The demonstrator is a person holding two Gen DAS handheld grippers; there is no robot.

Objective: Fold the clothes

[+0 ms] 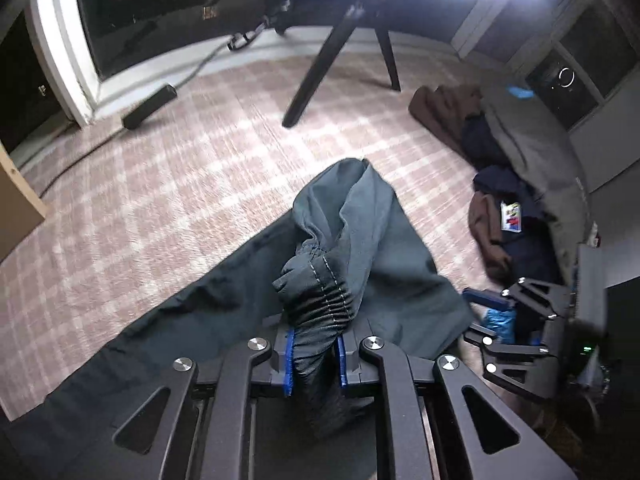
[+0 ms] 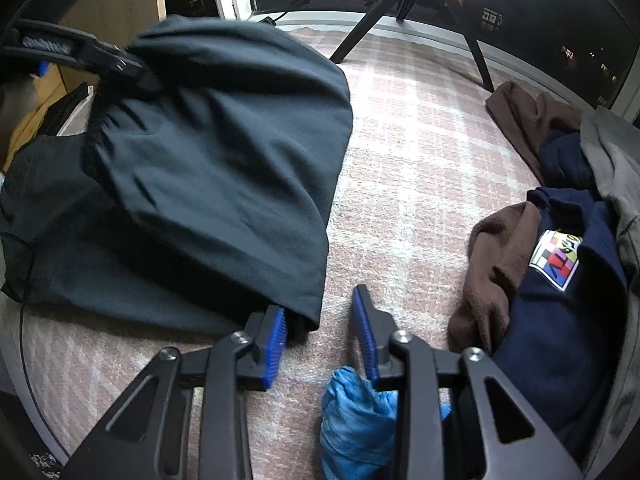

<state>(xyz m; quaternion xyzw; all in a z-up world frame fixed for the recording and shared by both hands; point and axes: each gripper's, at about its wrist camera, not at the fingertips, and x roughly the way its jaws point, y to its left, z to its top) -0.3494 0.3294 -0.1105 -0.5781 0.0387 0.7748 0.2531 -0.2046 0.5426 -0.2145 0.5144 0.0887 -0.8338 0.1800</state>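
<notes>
A dark teal garment [image 1: 360,216] with an elastic waistband lies partly on the checked carpet [image 1: 168,184]. My left gripper [image 1: 315,336] is shut on the gathered waistband, and the cloth bunches up between its blue pads. In the right wrist view the same garment [image 2: 224,152] hangs in a mound from the left gripper [image 2: 132,68] at the upper left. My right gripper [image 2: 321,300] stands open low over the carpet. The garment's lower corner rests against its left pad [image 2: 276,340], and the right pad is clear of it. The right gripper [image 1: 480,316] also shows at the right of the left wrist view.
A pile of brown, navy and grey clothes [image 2: 560,240] lies on the right. A crumpled blue plastic cover [image 2: 352,416] sits under my right gripper. Black tripod legs [image 1: 320,68] stand at the back. A black power brick [image 1: 150,106] with cable lies at the back left, near wooden furniture [image 2: 120,4].
</notes>
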